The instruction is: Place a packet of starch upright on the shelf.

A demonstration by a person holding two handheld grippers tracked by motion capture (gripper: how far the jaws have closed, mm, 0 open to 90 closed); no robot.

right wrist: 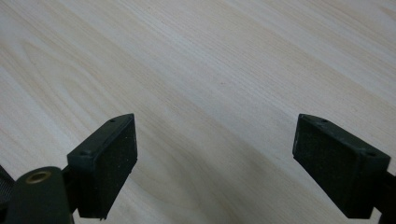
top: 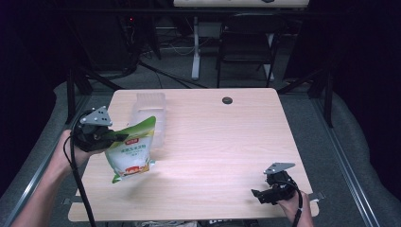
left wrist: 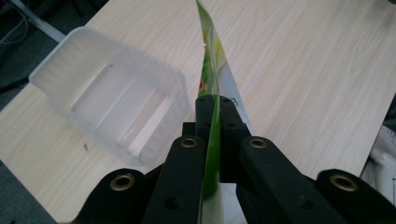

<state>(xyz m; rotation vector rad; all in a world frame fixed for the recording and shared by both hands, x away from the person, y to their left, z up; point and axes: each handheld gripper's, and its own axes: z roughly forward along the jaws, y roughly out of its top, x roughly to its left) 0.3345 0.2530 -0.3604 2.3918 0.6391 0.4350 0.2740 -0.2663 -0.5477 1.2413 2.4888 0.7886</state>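
A green and white food pouch [top: 131,150] hangs above the table's left side, gripped by its green top edge in my left gripper [top: 118,137], which is shut on it. In the left gripper view the pouch [left wrist: 215,84] runs edge-on between the closed jaws of my left gripper [left wrist: 216,109]. A clear plastic bin [top: 150,113] lies just behind the pouch; it appears as an empty ribbed tub [left wrist: 116,98] to the left of the jaws. My right gripper [top: 257,195] rests near the table's front right, open, with bare wood between its pads [right wrist: 112,158].
The light wooden table [top: 213,142] has a small black round cap [top: 227,100] near its far edge. A dark chair [top: 246,42] and a white desk leg [top: 195,47] stand beyond the table. Grey floor surrounds it.
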